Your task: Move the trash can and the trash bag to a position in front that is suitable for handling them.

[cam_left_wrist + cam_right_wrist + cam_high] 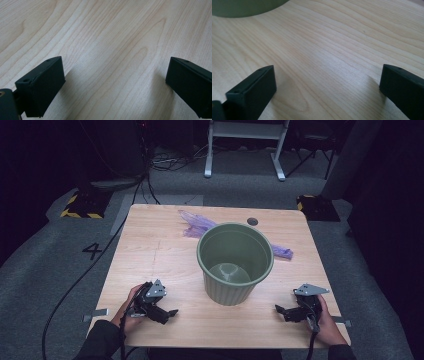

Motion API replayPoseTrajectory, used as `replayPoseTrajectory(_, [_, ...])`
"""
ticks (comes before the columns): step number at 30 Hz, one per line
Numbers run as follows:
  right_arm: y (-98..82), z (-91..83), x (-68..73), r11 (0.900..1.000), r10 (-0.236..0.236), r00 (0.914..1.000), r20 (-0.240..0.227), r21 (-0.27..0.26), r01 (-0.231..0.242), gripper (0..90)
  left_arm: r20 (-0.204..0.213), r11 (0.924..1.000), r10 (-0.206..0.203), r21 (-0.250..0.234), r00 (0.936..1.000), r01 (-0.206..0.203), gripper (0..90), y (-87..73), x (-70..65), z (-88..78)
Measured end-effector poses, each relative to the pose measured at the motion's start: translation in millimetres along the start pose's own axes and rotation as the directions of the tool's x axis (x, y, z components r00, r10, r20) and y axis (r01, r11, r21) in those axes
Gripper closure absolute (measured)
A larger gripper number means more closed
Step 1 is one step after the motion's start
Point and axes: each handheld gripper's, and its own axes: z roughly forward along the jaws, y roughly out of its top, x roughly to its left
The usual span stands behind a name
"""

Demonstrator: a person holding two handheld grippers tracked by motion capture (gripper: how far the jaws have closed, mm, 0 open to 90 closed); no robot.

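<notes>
A green ribbed bin (235, 262) stands upright and empty in the middle of the wooden table (150, 250). Behind it lies a crumpled purple plastic bag (200, 226), partly hidden by the bin, with one end poking out at the bin's right. My left gripper (170, 315) rests near the front left edge, open, with bare wood between its jaws (113, 82). My right gripper (280, 311) rests near the front right edge, also open and holding nothing (327, 85). The bin's base (244, 7) shows at the top left of the right gripper view.
A small dark round hole (252, 221) sits near the table's far edge. Metal brackets (96, 314) stick out at the front corners. Cables (75, 280) run over the grey floor at left, and a white frame (245, 145) stands beyond the table.
</notes>
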Motion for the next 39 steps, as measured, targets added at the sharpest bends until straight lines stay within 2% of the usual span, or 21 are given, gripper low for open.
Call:
replayPoseTrajectory(2, [-0.4, -0.8, 0.0, 1.0, -0.016, 0.9998, -0.013, -0.006, 0.016, 2.6, -0.002, 1.0, 0.0, 0.0, 1.0, 0.0, 1.9, -0.8, -0.2, -0.8])
replayPoseTrajectory(8, [0.0, -1.4, 3.1, 0.998, -0.054, 0.9984, -0.015, -0.025, 0.054, 5.6, -0.009, 1.0, -0.007, 0.0, 0.9999, 0.007, 2.0, -3.5, -1.1, -3.4])
replayPoseTrajectory(13, [0.7, -0.7, 1.3, 0.998, -0.057, 0.9979, -0.033, -0.022, 0.056, 6.5, -0.008, 0.9999, -0.011, 0.0, 0.9999, 0.011, 2.0, -5.0, -1.3, -4.6])
replayPoseTrajectory(16, [3.0, -0.3, 2.3, 0.997, -0.07, 0.9957, -0.06, -0.044, 0.068, 18.9, 0.002, 1.0, -0.005, 0.002, 1.0, 0.005, 1.2, -4.9, -0.6, -4.4])
replayPoseTrajectory(18, [6.8, 0.8, 5.2, 0.996, -0.085, 0.9943, -0.065, -0.043, 0.082, 14.5, 0.005, 1.0, -0.003, 0.001, 1.0, 0.003, 0.8, -4.6, 0.0, -3.9])
replayPoseTrajectory(19, [9.4, 1.0, 7.3, 0.994, -0.099, 0.9928, -0.067, -0.046, 0.096, 17.1, 0.004, 1.0, -0.002, 0.003, 1.0, 0.002, 0.4, -4.3, 0.2, -3.6])
replayPoseTrajectory(23, [23.6, 2.9, 16.1, 0.987, -0.151, 0.9857, -0.076, -0.061, 0.146, 16.3, 0.004, 1.0, -0.003, 0.005, 1.0, 0.003, 0.0, -4.2, 0.2, -3.5])
replayPoseTrajectory(27, [39.2, 7.3, 23.3, 0.982, -0.173, 0.9787, -0.111, -0.094, 0.163, 16.4, 0.004, 1.0, -0.003, 0.005, 1.0, 0.003, 0.0, -4.2, 0.3, -3.5])
replayPoseTrajectory(29, [46.1, 9.7, 27.4, 0.977, -0.198, 0.9736, -0.114, -0.1, 0.187, 16.4, 0.004, 1.0, -0.003, 0.005, 1.0, 0.003, 0.0, -4.2, 0.3, -3.5])
replayPoseTrajectory(31, [49.3, 10.9, 29.7, 0.976, -0.205, 0.9721, -0.114, -0.1, 0.194, 16.3, 0.004, 1.0, -0.003, 0.005, 1.0, 0.003, 0.0, -4.2, 0.3, -3.5])
replayPoseTrajectory(32, [55.4, 12.4, 34.1, 0.971, -0.227, 0.9669, -0.117, -0.109, 0.215, 16.3, 0.004, 1.0, -0.003, 0.005, 1.0, 0.003, 0.0, -4.2, 0.3, -3.5])
replayPoseTrajectory(37, [66.4, 16.1, 41.9, 0.959, -0.267, 0.9562, -0.119, -0.126, 0.252, 16.4, 0.005, 1.0, 0.0, 0.005, 1.0, 0.0, 0.0, -4.1, 0.6, -3.4])
replayPoseTrajectory(39, [70.6, 18.2, 46.6, 0.953, -0.289, 0.9485, -0.129, -0.131, 0.273, 16.6, 0.007, 1.0, 0.003, 0.006, 1.0, -0.003, 0.0, -3.8, 0.8, -3.4])
